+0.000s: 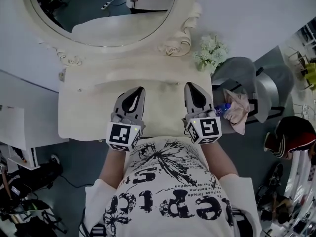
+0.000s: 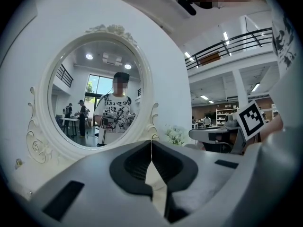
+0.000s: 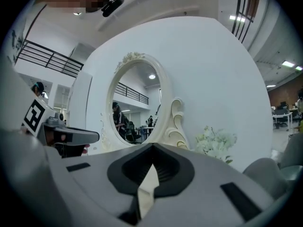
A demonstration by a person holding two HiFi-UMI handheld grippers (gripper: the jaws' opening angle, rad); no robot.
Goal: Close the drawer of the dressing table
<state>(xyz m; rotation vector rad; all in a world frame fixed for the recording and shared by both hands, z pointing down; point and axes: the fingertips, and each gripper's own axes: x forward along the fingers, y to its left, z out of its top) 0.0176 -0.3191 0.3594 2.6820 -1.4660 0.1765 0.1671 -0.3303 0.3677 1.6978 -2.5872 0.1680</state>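
Dressing table [image 1: 89,113]: we stand at its near edge, and its cream top lies under both grippers. From above we cannot pick out the drawer.
Mirror [image 1: 98,14]: oval with a carved frame, at the table's far side. Only the left gripper view shows our own reflection in it.
Chair [image 1: 256,80]: grey, just right of the table.
Left gripper [image 1: 141,89]: over the table's near middle, with its jaws pressed together and nothing between them.
Right gripper [image 1: 189,85]: beside it on the right, with its jaws likewise together and empty.
Flowers [image 1: 211,52]: a white bunch at the far right corner, beside the mirror's frame.
Cloth [image 1: 238,107]: pinkish, on the chair; we see it in the head view only.
Bottle [image 1: 222,109]: small, with blue on it, touching the cloth, near the right gripper.
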